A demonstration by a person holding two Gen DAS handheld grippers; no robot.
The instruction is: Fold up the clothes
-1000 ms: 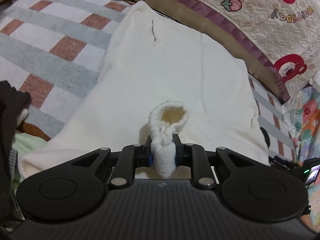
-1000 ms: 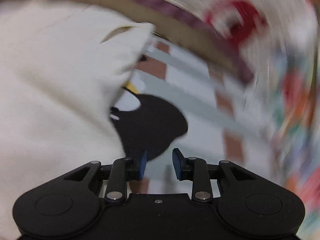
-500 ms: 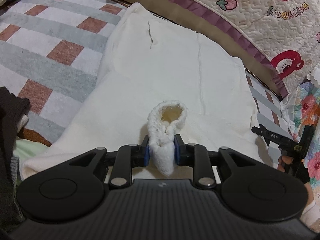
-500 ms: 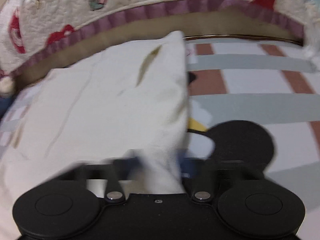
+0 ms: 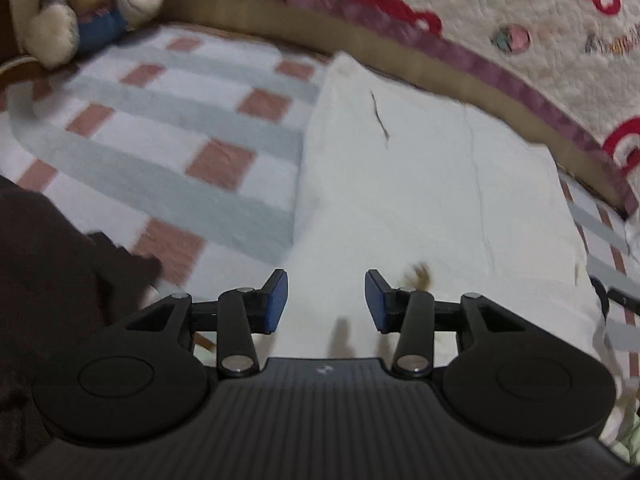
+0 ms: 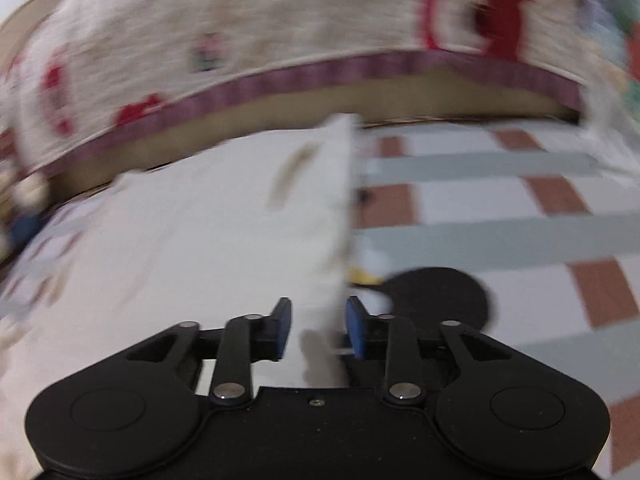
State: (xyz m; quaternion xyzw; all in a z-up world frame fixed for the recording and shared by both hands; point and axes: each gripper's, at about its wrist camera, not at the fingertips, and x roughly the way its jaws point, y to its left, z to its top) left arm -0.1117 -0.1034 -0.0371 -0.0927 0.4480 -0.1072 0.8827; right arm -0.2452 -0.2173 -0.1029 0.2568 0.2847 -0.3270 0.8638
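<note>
A: Garment [image 5: 420,184], cream, lies flat on the checked bedspread [image 5: 180,140]. Its far edge runs beside the brown bed rim [image 5: 400,46], with the quilt [image 5: 500,12] hanging behind.

B: Room around it?

A: Bare bedspread to its left in the left view, up to a plush toy [image 5: 88,4] in the far corner. Dark cloth [image 5: 48,280] crowds the near-left. On the right only a narrow strip of bedspread shows past the garment's edge.

B: Left gripper [image 5: 326,300]?

A: Released, jaws opening. Nothing between the blue pads [image 5: 276,300]; the garment lies below them, apart.

B: Right gripper [image 6: 318,328]?

A: Jaws opening too. A fold of the garment's edge [image 6: 320,320] stands up between the pads. Frame is smeared, but gaps show on both sides, so not clamped as far as I can tell.

B: Anything hidden?

A: A black round thing [image 6: 436,300] with a yellow bit sits just beside the garment's edge on the bedspread, partly under it; can't make out what. The garment's near hem is cut off by both gripper bodies. A small tan speck by the left gripper's right finger is too blurred to read.
</note>
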